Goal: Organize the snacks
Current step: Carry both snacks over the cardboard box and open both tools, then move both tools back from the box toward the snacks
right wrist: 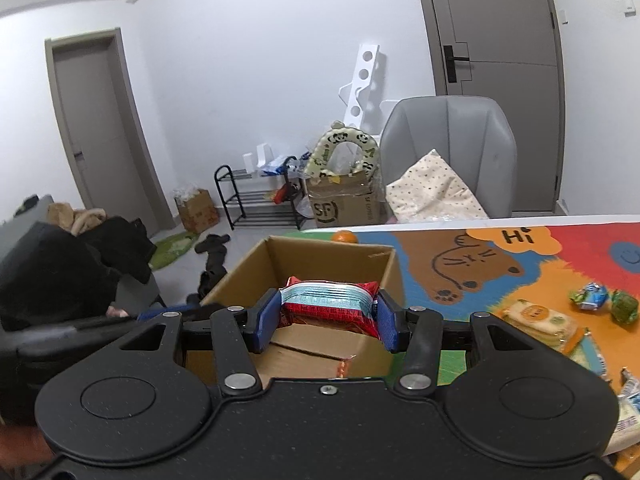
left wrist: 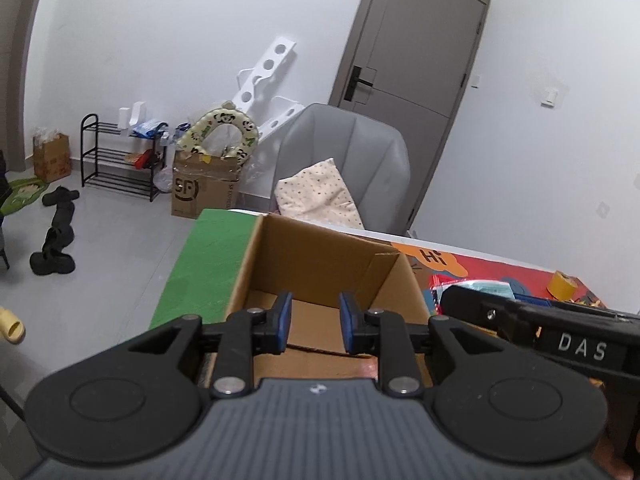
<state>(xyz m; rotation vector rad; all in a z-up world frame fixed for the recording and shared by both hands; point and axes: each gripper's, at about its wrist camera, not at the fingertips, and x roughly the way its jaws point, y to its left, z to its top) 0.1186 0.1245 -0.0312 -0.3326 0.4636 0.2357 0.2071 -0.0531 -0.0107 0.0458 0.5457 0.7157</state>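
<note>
We cannot see the box [right wrist: 320, 276] floor beneath the red snack packet [right wrist: 330, 306] pinched in the right claw [right wrist: 328, 316], the pale packets [right wrist: 630, 408] right of that claw run off the frame edge, and the wrapped sweets [right wrist: 604, 300] further right are too small to read.

Even indoor light, strong fisheye bend in both of my views.

The room is lit brightly and softly from above, with only faint shadows. Straight lines bow toward the edges: the door [left wrist: 412, 36] leans and curves, and the corners go dark. My right gripper [right wrist: 327, 314] looks sharp at its blue pads, while its near housing is softer. No strong glare anywhere.
</note>
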